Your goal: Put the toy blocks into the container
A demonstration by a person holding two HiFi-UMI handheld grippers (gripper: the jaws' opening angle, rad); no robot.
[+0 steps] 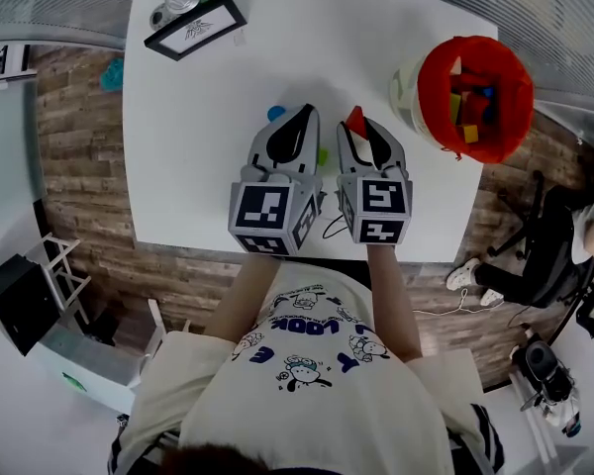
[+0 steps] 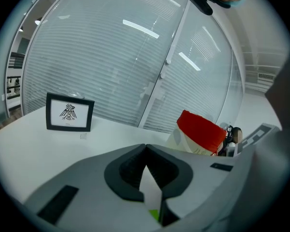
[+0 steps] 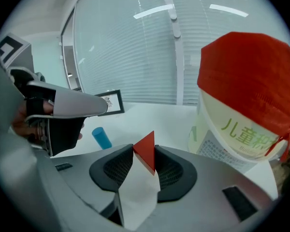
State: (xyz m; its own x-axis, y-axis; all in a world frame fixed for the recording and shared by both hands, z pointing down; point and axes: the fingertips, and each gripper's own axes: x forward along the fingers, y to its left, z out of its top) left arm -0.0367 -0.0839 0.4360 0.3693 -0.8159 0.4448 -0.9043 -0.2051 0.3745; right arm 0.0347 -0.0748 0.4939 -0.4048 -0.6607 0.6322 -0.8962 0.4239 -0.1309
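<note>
Printed white T-shirt fills the bottom of the head view, and from it both bare forearms reach forward side by side, nearly parallel. Each hand holds a gripper whose marker cube faces up, and both grippers point away from the body and slant down toward the white table.

Left gripper: its dark pads meet at the tips with nothing between them. Only bare tabletop and a sliver of a green block show through the gap behind the tips. That green block lies on the table between the two grippers.

Right gripper: its pads are partly spread and clamp a red triangular block from both sides, point upward, over the table and short of the container.

Just past the left gripper's tip lies a blue cylinder block — on the table and apart from both grippers.

Farther off, at the table's right edge, stands the container — a white tub with a red liner folded over its rim. Yellow, blue and red blocks already sit inside.

At the far left corner of the table a black picture frame shows a bird drawing.
</note>
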